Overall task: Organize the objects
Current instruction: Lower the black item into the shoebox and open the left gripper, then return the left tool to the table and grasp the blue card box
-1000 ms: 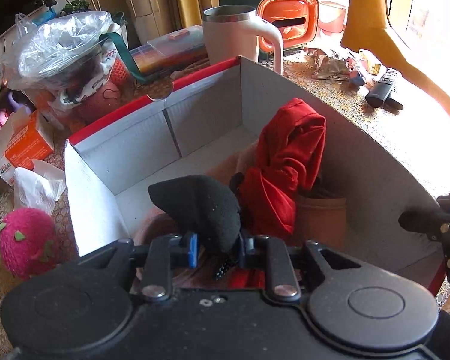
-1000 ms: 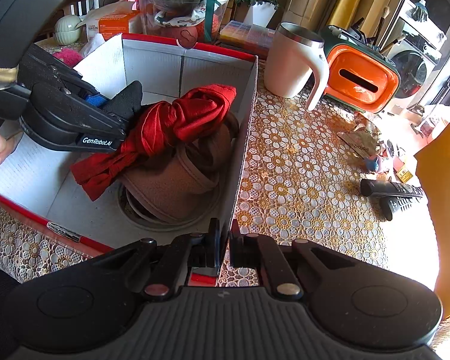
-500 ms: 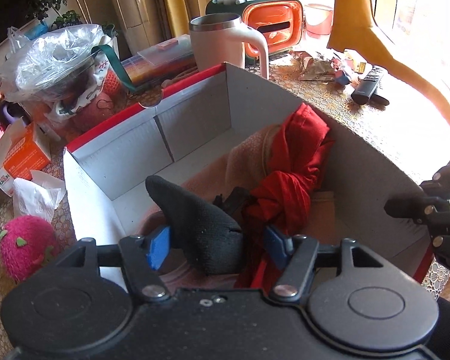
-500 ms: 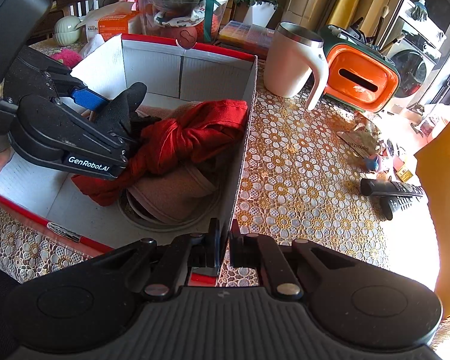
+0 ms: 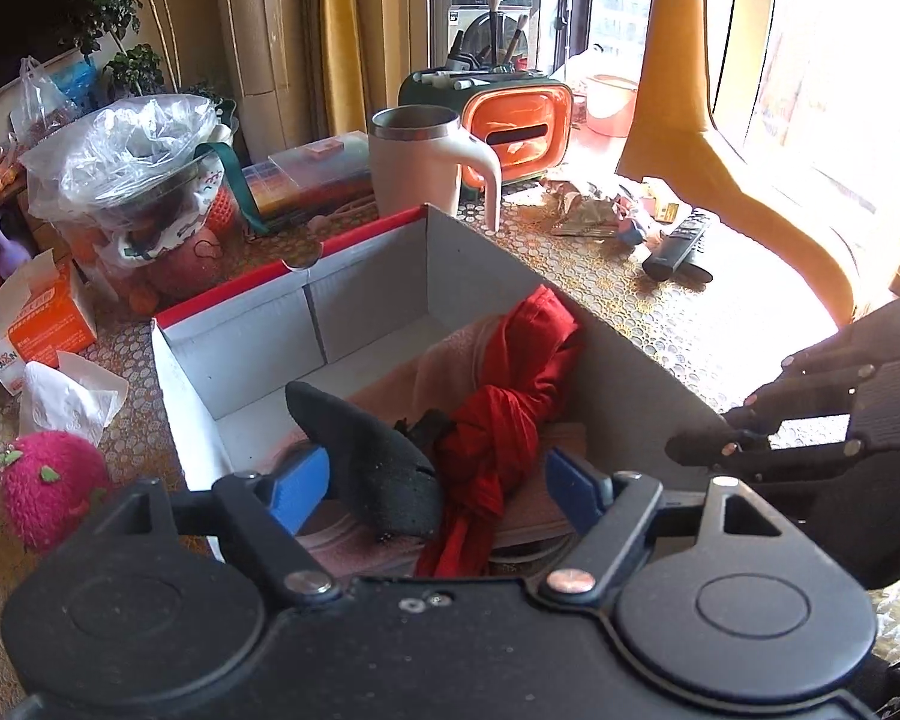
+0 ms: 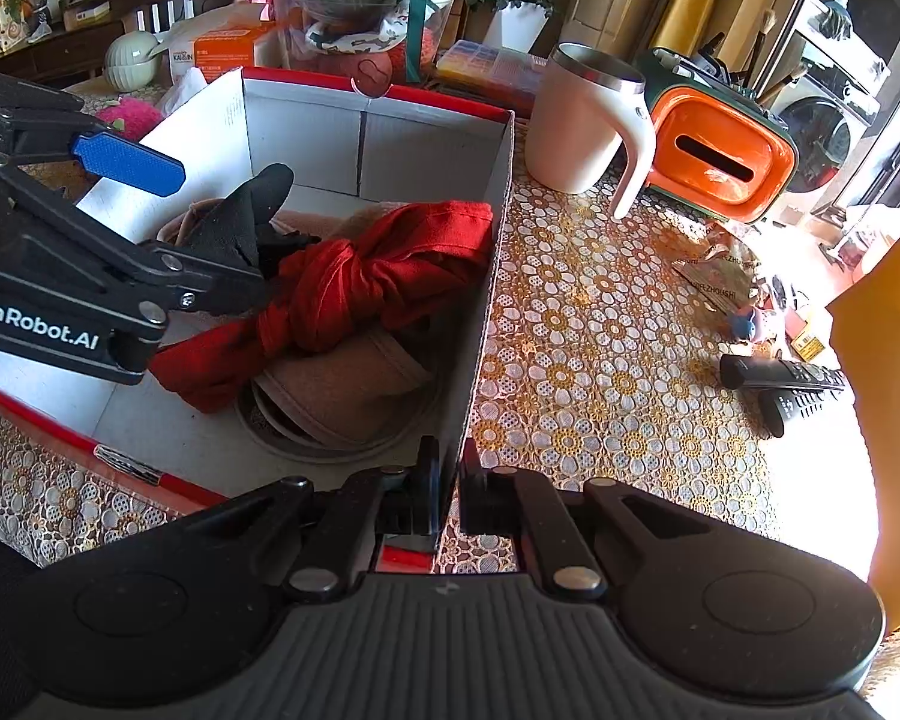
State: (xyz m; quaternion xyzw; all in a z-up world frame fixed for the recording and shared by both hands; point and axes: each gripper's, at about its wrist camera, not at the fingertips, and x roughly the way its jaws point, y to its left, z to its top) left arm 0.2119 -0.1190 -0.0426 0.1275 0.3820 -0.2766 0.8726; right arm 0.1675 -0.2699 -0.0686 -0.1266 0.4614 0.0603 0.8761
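We see a worktop [image 6: 600,324] covered in a lace cloth with gold flower rings, sunlit toward the right of both frames. In the upper part stand a cream mug with a steel rim [image 6: 576,120], an orange and green case [image 6: 720,156] and a plastic-wrapped basket [image 5: 132,180]; two black remotes [image 6: 786,387] lie at the right, and a pink knitted ball [image 5: 48,492] sits at the lower left of the left wrist view. Yellow curtains and a potted plant fill the background.

The open white cardboard box with red edges [image 6: 306,138] holds a knotted red cloth [image 6: 366,282] lying on a folded tan slipper [image 6: 342,390], with a black sock [image 5: 372,462] beside the cloth. The slipper's lower end is hidden behind our tool bodies.

Our left tool [image 5: 438,480] hangs tilted down over the box, its blue pads [image 6: 126,165] spread; its jaws have just been opening, and the sock lies loose between them. Our right tool [image 6: 447,474] is pressed together on the box's near wall, pinching the cardboard at the bottom centre of its own frame.
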